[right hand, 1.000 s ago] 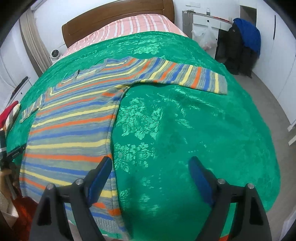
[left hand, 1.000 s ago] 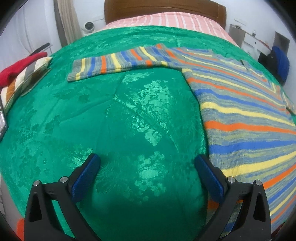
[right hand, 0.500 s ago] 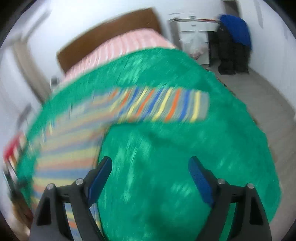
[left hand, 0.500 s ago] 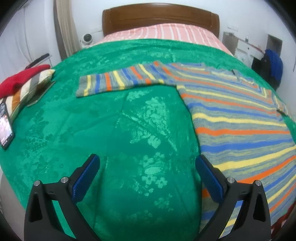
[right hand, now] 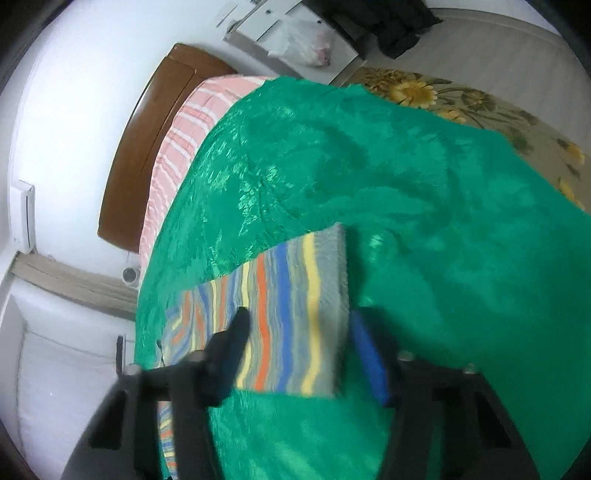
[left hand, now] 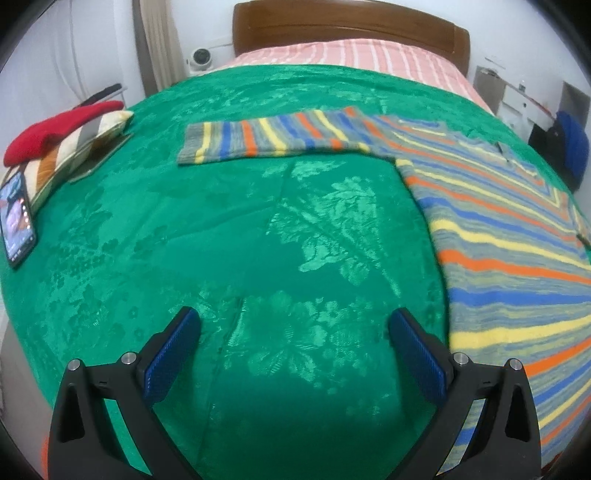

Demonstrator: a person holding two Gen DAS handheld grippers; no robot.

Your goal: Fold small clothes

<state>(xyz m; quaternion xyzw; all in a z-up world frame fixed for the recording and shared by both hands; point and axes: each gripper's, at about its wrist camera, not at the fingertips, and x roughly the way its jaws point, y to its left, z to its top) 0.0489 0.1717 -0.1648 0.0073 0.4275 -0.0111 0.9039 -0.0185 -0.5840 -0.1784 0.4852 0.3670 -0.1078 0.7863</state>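
Note:
A striped sweater (left hand: 498, 236) in orange, yellow, blue and grey lies flat on the green bedspread (left hand: 221, 229), one sleeve (left hand: 273, 136) stretched out to the left. My left gripper (left hand: 294, 317) hangs open over bare bedspread just left of the sweater's side edge, with nothing between its fingers. In the right wrist view the picture is rolled over. My right gripper (right hand: 299, 317) straddles the cuff end of the other sleeve (right hand: 291, 280). Its jaws are closing with the sleeve end between them, and the pads are not seen pressing on it.
A phone (left hand: 16, 218) and a striped cushion (left hand: 85, 144) with a red cloth (left hand: 55, 129) on it lie at the bed's left edge. The wooden headboard (left hand: 351, 29) is at the far end. A floral rug (right hand: 480, 107) and a white cabinet (right hand: 295, 33) stand beyond the right side.
My right gripper swept across the bed to the right sleeve's cuff, rolled over sideways, and its jaws have narrowed. The left gripper stayed open and hardly moved.

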